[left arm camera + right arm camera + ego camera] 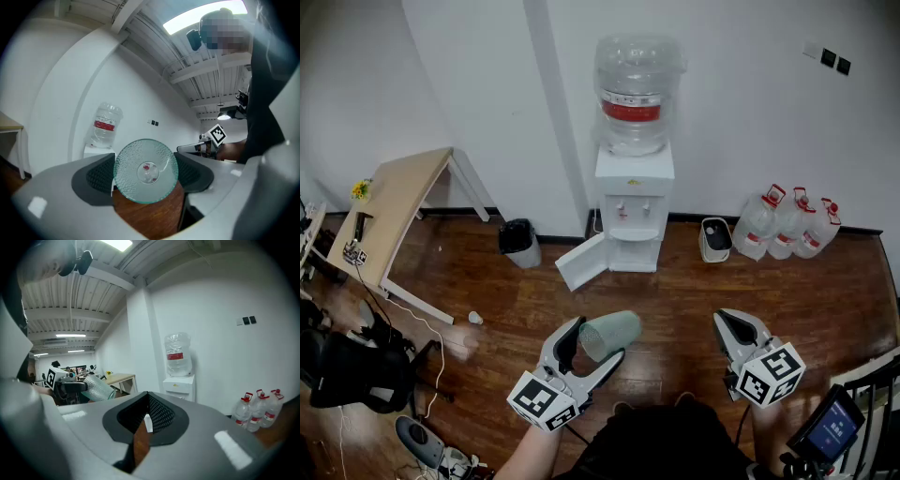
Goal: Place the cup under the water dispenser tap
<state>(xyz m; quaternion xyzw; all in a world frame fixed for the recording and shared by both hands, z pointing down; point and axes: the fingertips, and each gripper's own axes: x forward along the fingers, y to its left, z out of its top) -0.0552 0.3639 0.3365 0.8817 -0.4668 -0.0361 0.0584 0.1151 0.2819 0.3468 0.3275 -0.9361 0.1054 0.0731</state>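
A pale green, dimpled translucent cup point(611, 334) lies on its side between the jaws of my left gripper point(592, 345), which is shut on it. In the left gripper view the cup's base point(136, 185) faces the camera and both pads press its sides around the left gripper point(146, 165). The white water dispenser point(635, 202) stands against the far wall with a clear bottle on top, well beyond the cup; it also shows as the dispenser point(101, 140) and the dispenser point(178, 376). My right gripper point(727, 325) hangs to the right, shut and holding nothing point(147, 401). The cup point(97, 389) appears at the left there.
The dispenser's lower door point(581, 262) stands open to the left. A black bin point(517, 242) and a white bin point(714, 239) flank it. Water jugs point(787, 225) sit at the right wall. A wooden desk point(394, 211) and a black chair point(347, 366) are at left.
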